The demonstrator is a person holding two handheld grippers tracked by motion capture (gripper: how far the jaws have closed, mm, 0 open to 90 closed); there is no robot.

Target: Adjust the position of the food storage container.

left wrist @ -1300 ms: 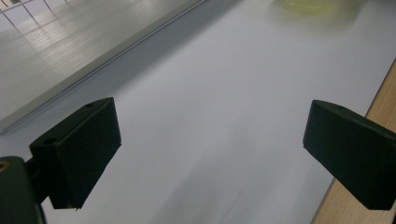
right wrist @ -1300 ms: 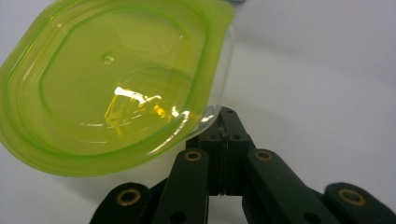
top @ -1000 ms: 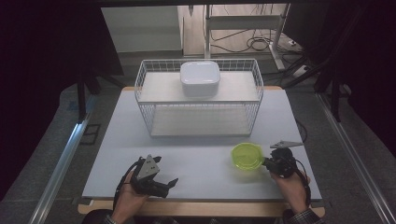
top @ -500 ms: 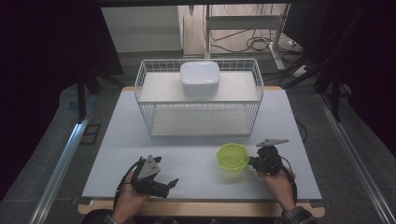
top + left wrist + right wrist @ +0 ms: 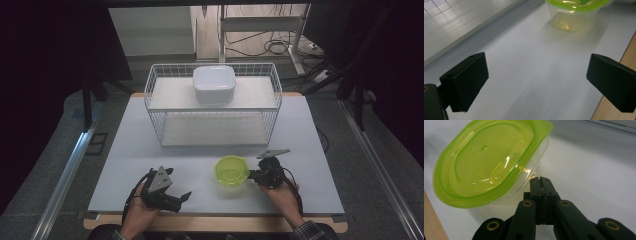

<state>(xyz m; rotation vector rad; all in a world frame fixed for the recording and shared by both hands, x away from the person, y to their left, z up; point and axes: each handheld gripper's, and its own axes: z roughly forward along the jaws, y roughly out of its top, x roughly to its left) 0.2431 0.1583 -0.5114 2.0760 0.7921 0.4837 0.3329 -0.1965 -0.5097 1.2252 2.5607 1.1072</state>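
A clear container with a lime-green lid sits on the white table top near the front, right of centre. My right gripper is shut, and its closed tips press against the container's clear wall just under the lid's rim, with nothing between the jaws. The container looks tilted in the right gripper view. My left gripper rests at the front left, open and holding nothing. Its wide-apart jaws point toward the container some way off.
A white wire rack stands at the back centre of the table, with a white lidded box on its top shelf. The rack's base lies off to the left in the left gripper view. The table's wooden front edge runs close to both hands.
My right gripper has moved left, and the green-lidded container has slid left along with it. The left gripper has stayed put.
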